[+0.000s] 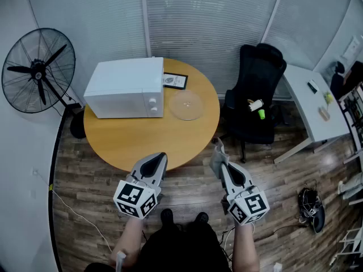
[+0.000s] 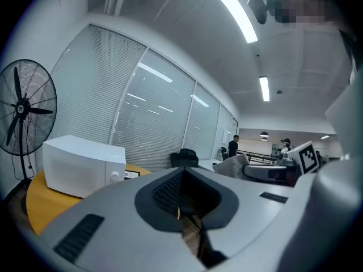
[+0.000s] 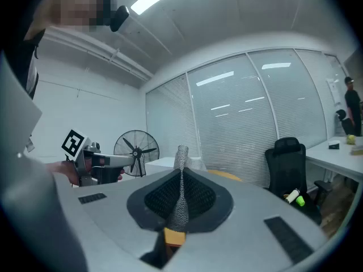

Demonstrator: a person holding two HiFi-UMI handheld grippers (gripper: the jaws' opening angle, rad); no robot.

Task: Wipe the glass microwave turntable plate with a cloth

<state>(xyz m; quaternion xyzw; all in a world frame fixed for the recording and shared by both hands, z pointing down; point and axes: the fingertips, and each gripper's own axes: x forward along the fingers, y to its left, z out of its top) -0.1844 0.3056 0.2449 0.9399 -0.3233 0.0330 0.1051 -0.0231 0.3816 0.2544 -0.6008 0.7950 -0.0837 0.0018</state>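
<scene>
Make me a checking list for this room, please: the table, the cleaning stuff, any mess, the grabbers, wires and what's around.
Surface: round wooden table.
Job's things: glass turntable plate lies on the table beside the white microwave; the cloth is in the right gripper.
Clutter: small framed card behind the microwave.
Grippers: left gripper jaws shut, empty; right gripper jaws shut on the cloth.
Cables: thin white cable on the floor at left; dark tangle on the floor at right, maybe cables.
Surroundings: standing fan, black office chair with small items on its seat, white desk, window blinds.
</scene>
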